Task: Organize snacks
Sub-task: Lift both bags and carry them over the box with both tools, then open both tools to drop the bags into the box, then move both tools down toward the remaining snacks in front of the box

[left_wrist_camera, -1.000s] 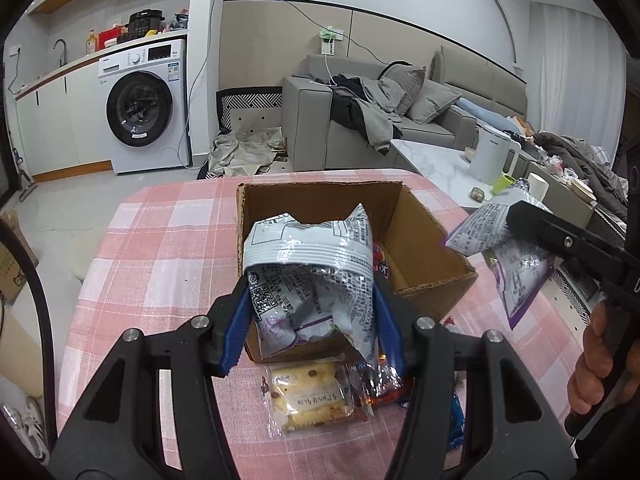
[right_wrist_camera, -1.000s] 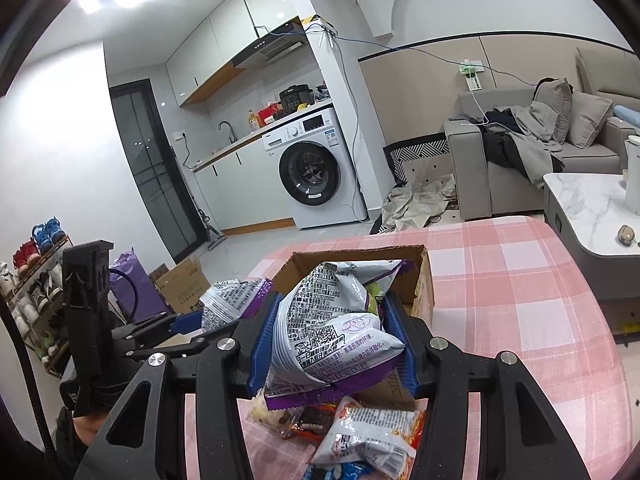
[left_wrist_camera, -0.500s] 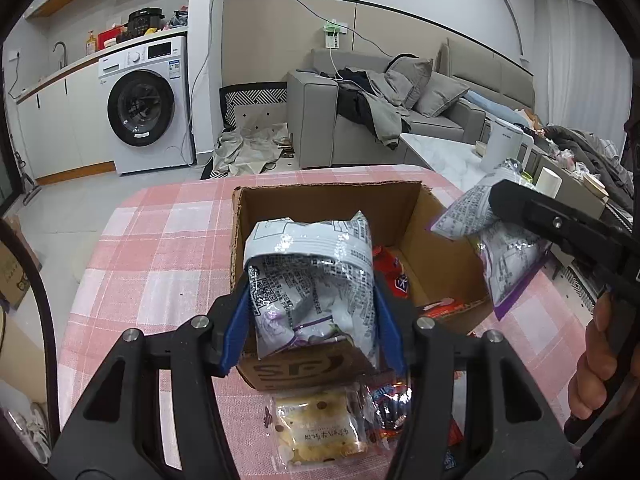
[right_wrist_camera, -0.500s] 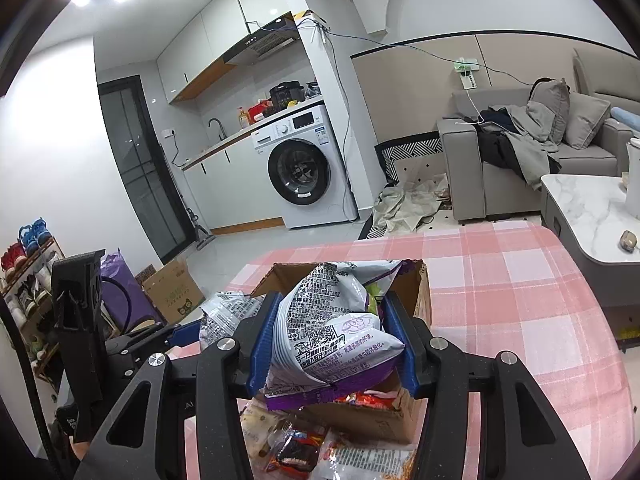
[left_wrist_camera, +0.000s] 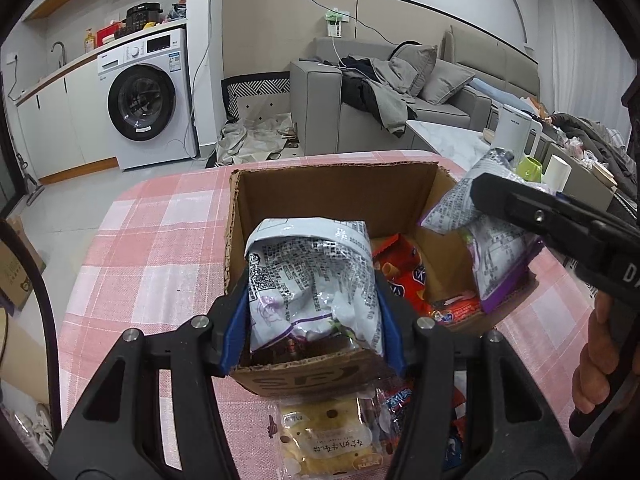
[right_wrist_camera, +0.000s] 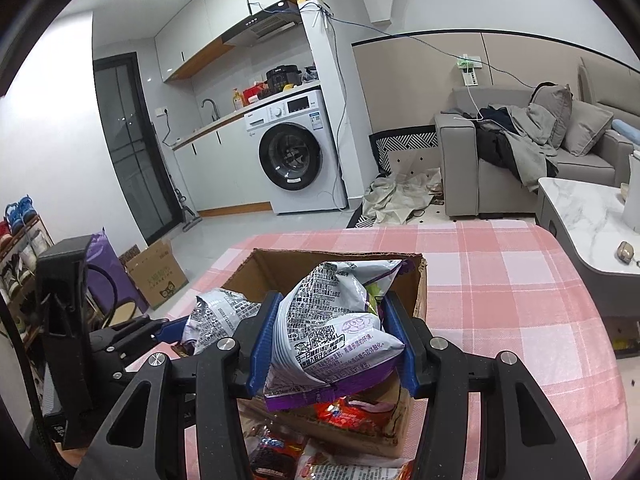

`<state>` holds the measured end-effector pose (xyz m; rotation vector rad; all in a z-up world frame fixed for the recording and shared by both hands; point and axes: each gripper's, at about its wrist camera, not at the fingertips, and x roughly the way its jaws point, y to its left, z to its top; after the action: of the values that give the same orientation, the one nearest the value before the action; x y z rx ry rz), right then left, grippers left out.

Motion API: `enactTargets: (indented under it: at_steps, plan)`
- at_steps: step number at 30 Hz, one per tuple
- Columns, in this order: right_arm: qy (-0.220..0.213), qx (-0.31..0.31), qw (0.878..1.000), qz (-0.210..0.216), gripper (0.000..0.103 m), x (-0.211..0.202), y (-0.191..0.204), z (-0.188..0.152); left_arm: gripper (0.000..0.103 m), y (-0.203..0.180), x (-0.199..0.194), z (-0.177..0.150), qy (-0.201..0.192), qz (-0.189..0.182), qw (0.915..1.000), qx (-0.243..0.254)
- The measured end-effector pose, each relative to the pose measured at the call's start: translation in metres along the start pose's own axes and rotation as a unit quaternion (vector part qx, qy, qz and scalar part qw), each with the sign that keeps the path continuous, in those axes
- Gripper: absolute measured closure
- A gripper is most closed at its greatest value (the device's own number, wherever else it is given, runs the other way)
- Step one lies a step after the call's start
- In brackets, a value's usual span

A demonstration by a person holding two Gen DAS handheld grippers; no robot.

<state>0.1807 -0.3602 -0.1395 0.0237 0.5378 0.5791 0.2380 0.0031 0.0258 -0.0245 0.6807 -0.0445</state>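
Pinching a silver snack bag (left_wrist_camera: pixel 312 280) over the cardboard box's (left_wrist_camera: pixel 336 184) near edge, the left claw (left_wrist_camera: pixel 312 320) faces the right claw (right_wrist_camera: pixel 332 344), which grips a purple-trimmed bag (right_wrist_camera: pixel 336 336) over the box's right edge, mid-bench (left_wrist_camera: pixel 160 240), loose snack packets (left_wrist_camera: pixel 328 440) in front.

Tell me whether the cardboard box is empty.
Not empty: red snack packets already lie on the floor of the cardboard box.
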Motion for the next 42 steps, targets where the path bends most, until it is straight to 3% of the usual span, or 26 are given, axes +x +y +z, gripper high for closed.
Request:
enactTargets:
  at_steps: [20,27,30,32,35,37,40,42]
  plan:
    - [0.045,-0.004,0.999,0.006,0.052,0.034,-0.024,-0.005,0.051,-0.003,-0.005,-0.007,0.019,0.008,0.9997,0.013]
    - [0.043,-0.011,0.999,0.012,0.048,0.022,-0.019,-0.003,0.047,-0.003,-0.008,-0.003,0.017,0.003,0.9998,0.01]
    - [0.038,-0.02,0.999,0.011,0.036,0.012,-0.016,-0.004,0.046,-0.002,-0.011,-0.002,0.011,0.001,0.9999,0.007]
    - [0.038,-0.022,0.999,0.014,0.018,0.005,-0.015,-0.005,0.044,-0.001,-0.012,-0.001,0.011,0.0,0.9999,0.008]
    - [0.036,-0.019,0.999,0.019,0.003,-0.008,-0.014,-0.01,0.033,-0.002,-0.021,0.0,0.005,-0.007,0.9999,0.01]
    - [0.034,-0.014,0.999,0.016,0.001,-0.016,-0.014,-0.015,0.016,-0.005,-0.03,-0.001,-0.005,-0.001,0.9999,0.012]
    - [0.035,-0.007,0.999,0.008,0.001,-0.024,-0.015,-0.022,0.003,-0.007,-0.045,-0.004,-0.021,0.013,0.9996,0.016]
    - [0.036,-0.001,0.999,0.003,0.001,-0.029,-0.017,-0.027,0.0,-0.006,-0.056,-0.007,-0.027,0.013,0.9995,0.009]
